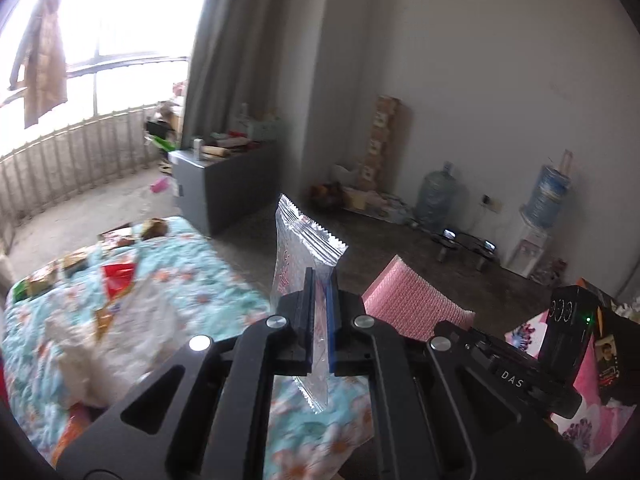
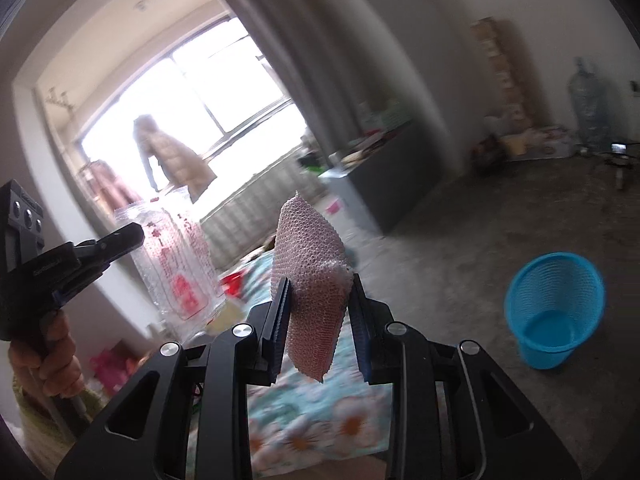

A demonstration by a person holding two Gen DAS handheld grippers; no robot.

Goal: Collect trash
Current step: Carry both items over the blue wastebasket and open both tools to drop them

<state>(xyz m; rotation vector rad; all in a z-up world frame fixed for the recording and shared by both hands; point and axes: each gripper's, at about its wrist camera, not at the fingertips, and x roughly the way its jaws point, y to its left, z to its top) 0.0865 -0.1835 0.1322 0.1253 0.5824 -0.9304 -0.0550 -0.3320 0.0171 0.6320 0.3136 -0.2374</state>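
two pieces are in hand, the left gripper (image 1: 320,308) clamped on a clear wrapper (image 1: 306,240) and the right gripper (image 2: 318,312) on pink bubble wrap (image 2: 310,280), but the blue basket (image 2: 554,308) at right looks empty and more wrappers (image 1: 116,276) lie on the bed (image 1: 192,280) at left.

Open floor (image 2: 460,264) is seen between the bed (image 2: 320,408) and the blue basket (image 2: 554,312), and the basket's mouth is left unblocked. The way further back is closed by a grey cabinet (image 1: 224,184) beside the curtain (image 1: 256,48), and by water bottles (image 1: 436,196) and boxes (image 1: 382,140) along the wall. On the bed, room is taken up by scattered wrappers (image 1: 116,276) and white plastic (image 1: 100,344).
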